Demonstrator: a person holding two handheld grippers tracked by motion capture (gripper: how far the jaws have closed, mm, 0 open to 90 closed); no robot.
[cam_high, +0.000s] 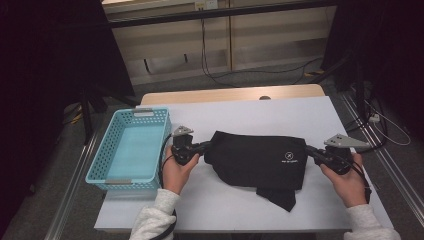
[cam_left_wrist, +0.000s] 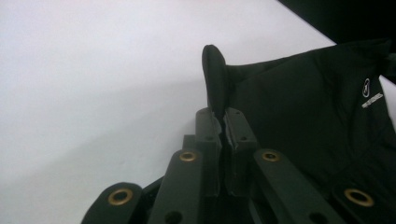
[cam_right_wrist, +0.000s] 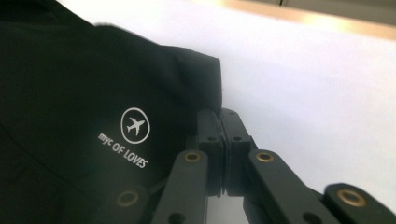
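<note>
Black garment (cam_high: 257, 159) pinched between fingers (cam_left_wrist: 210, 140)

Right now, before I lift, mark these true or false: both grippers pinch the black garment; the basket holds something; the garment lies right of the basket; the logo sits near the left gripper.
1. Left gripper and right gripper both pinch the black garment: true.
2. The turquoise basket holds something: false, it is empty.
3. The garment lies right of the basket: true.
4. The airplane logo sits near the left gripper: false, near the right one.
</note>
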